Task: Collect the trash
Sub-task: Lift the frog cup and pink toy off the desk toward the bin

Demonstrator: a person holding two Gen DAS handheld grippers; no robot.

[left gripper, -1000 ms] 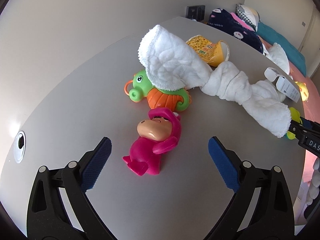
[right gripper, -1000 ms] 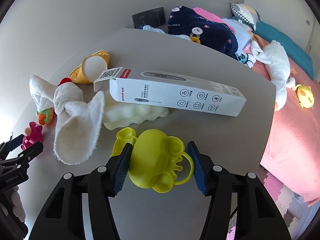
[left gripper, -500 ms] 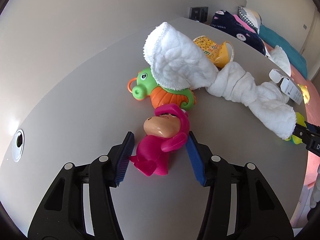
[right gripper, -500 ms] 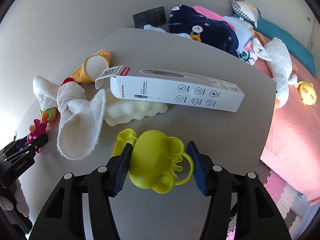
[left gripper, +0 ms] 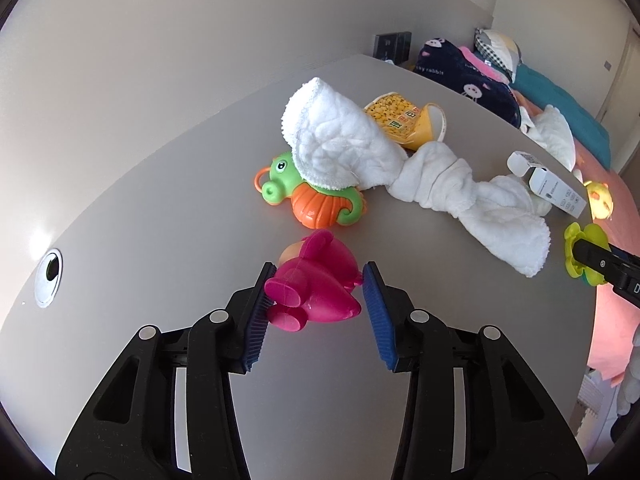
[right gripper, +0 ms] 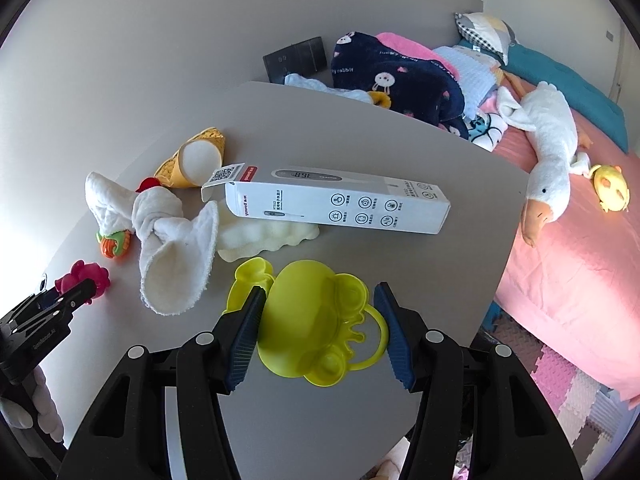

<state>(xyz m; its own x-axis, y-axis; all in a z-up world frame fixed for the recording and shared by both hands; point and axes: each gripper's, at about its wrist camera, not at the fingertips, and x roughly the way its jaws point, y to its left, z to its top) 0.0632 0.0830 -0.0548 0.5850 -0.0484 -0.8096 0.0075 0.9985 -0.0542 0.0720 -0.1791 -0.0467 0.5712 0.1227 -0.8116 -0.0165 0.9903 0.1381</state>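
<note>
A pink rubber toy figure [left gripper: 312, 280] sits between the blue pads of my left gripper [left gripper: 318, 276]. Its jaws are closing and the pads press on the toy's sides, which is tipped up off the grey table [left gripper: 160, 200]. In the right wrist view my right gripper [right gripper: 320, 296] is shut on a yellow-green frog toy [right gripper: 312, 328], held just above the table near its front edge. Lying on the table are a white thermometer box [right gripper: 336, 204] and a tipped yellow snack cup [left gripper: 404, 120].
A knotted white towel [left gripper: 400, 160] lies across a green and orange seahorse toy [left gripper: 316, 200]. A cream cloth [right gripper: 260, 236] lies under the box. A cable hole [left gripper: 50, 272] is at the table's left. Right of the table is a bed [right gripper: 580, 260] with a plush goose [right gripper: 552, 152].
My left gripper's jaws went from wide open to closed around the pink toy, which has tipped and come up. The right gripper keeps its hold on the yellow-green toy and has risen slightly.
</note>
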